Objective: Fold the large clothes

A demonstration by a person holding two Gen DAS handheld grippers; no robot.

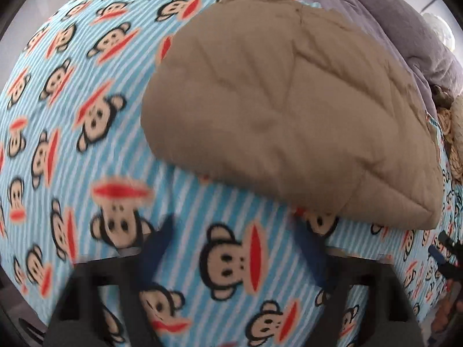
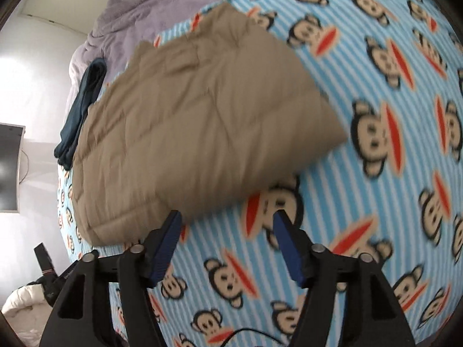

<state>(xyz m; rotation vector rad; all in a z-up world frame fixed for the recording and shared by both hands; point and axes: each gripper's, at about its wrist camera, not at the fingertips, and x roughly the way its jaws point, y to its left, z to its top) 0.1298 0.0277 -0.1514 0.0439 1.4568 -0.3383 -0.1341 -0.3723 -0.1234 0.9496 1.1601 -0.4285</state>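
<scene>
A folded tan quilted garment (image 1: 289,110) lies on the blue striped monkey-print bedsheet (image 1: 86,115). My left gripper (image 1: 234,231) hovers over bare sheet just in front of the garment's near edge, open wide with nothing between its blue pads. In the right wrist view the same tan garment (image 2: 196,127) lies ahead and to the left. My right gripper (image 2: 227,217) is open beside the garment's near corner, its left fingertip (image 2: 173,219) close to the fabric edge, nothing gripped.
A lilac blanket (image 2: 162,3) is bunched at the head of the bed (image 2: 376,173). A dark teal garment (image 2: 84,104) lies folded beyond the tan one. A white padded item (image 2: 23,303) lies on the floor, with a monitor (image 2: 8,167) by the wall.
</scene>
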